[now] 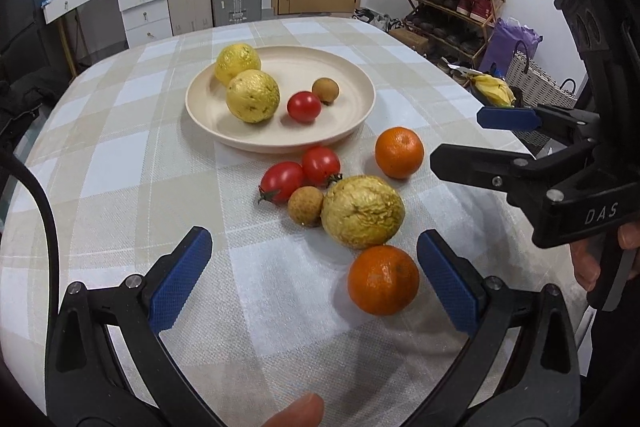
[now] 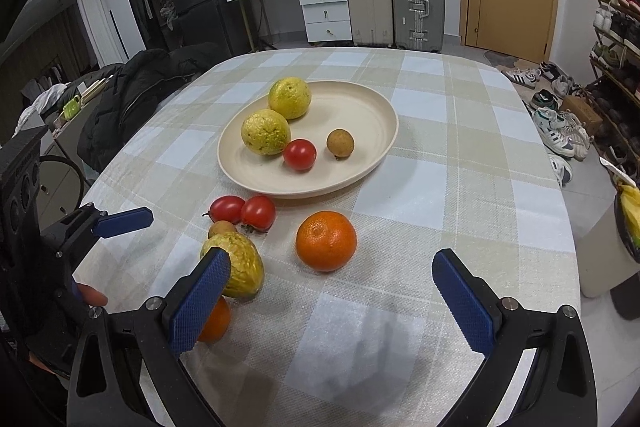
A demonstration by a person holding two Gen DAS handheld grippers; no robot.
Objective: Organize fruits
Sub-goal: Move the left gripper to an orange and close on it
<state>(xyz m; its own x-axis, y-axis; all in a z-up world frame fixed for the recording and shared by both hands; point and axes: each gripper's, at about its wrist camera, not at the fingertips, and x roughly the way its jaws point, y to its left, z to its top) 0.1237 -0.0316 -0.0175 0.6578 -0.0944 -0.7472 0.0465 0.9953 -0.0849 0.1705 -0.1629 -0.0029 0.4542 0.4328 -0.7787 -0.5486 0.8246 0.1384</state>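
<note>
Left gripper (image 1: 316, 283) spread wide, holding nothing, low over the checked-cloth table (image 1: 120, 187). Round orange tangerine (image 1: 383, 279) just inside its right pad, resting on the cloth, not pinched. Wrinkled yellow-green round fruit (image 1: 362, 211) just ahead, touching a small tan longan (image 1: 305, 205); two red cherry tomatoes (image 1: 300, 175) past that. Right gripper (image 2: 332, 303) likewise spread and empty, second orange tangerine (image 2: 326, 241) ahead, between its pads' lines. Round cream plate (image 1: 352, 131) farther ahead of both, already carrying two yellow fruits, one tomato, one longan.

Step judged: left pick of near tangerine. Shift gripper rightward to centre fruit between pads, close gently at widest girth, avoid nudging wrinkled fruit.

Tangerine near-spherical, no real long axis; stem end facing up and slightly toward camera, so any grasp direction should serve.
</note>
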